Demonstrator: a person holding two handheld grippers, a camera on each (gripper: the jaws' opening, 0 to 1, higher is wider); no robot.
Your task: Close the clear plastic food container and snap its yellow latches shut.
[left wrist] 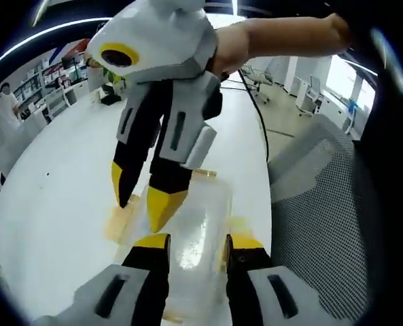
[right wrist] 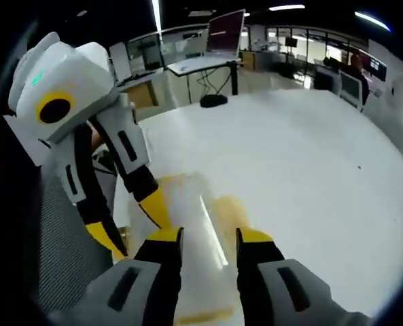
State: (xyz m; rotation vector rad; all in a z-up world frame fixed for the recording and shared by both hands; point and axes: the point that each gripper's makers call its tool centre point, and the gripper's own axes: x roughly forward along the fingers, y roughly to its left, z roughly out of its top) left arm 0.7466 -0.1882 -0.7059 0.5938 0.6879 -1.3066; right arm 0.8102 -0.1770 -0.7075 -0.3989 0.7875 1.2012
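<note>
- On the white desk (left wrist: pixel 58 204), the clear container (left wrist: pixel 191 231) lies under both tongs, lid seemingly down.
- Left tongs (left wrist: pixel 194 246) straddle it, part-open; right tongs (right wrist: pixel 208 238) hover part-open, gripping nothing.
- Latching seems underway; next, press a yellow latch (left wrist: pixel 119 221) shut.

I see a clear, glossy plastic container (left wrist: pixel 198 231) with yellow plastic latches (left wrist: pixel 119 221) on a smooth, matt white table (left wrist: pixel 58 190). At three o'clock, a chair (left wrist: pixel 323 224) of grey woven mesh.
</note>
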